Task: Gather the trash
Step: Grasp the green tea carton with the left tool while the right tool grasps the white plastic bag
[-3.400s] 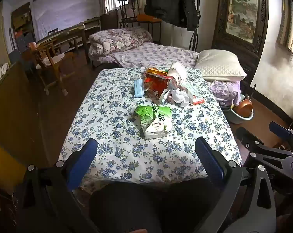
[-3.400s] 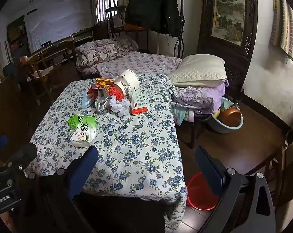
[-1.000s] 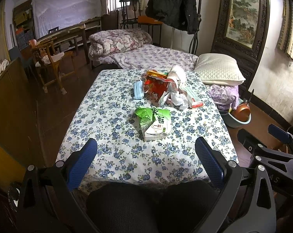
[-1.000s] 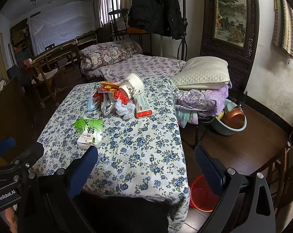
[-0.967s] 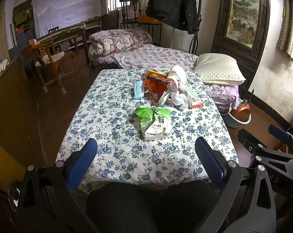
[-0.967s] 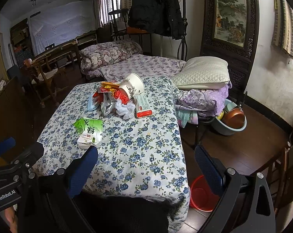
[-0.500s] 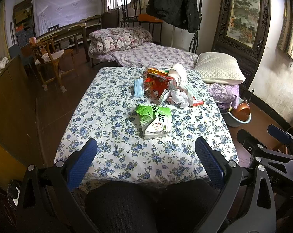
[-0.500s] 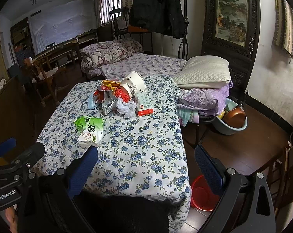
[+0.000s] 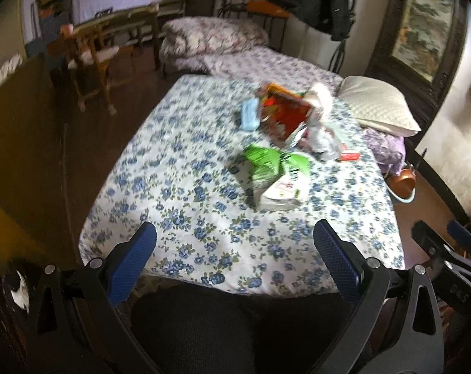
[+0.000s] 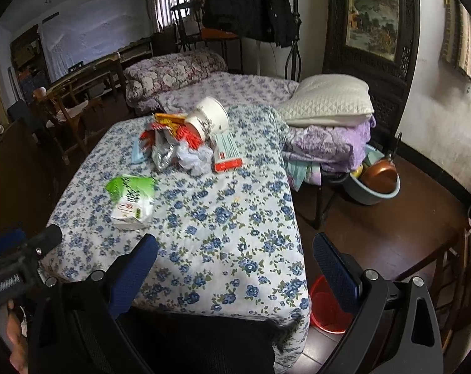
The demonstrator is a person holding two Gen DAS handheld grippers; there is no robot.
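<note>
Looking along the left tool, the table under its floral cloth fills the middle of the view, its near edge just beyond the blue fingers. The near half of the cloth is bare, and dark floor runs down the left side to a wooden chair. The left tool hangs level in front of the near edge, fingers spread wide with nothing between them. The trash lies past mid-table: a green-and-white packet nearest, torn open at its far end, then a heap of red and orange wrappers, crumpled white plastic and a tipped cup, with a blue mask just left of it. This view is motion-blurred. The right tool shows at the right margin, off the table's corner.

From the right tool, the table's right edge drops to open brown floor. A red bin sits on the floor by the near right corner. A stack of bedding and a pillow crowds the far right side, with a basin beside it. The right tool hovers over the near right corner, fingers wide apart and empty. The packet lies left of centre, well apart from the heap, whose white cup lies on its side, mouth toward the camera, a red-ended box touching the heap's right side. The left tool shows at lower left.
</note>
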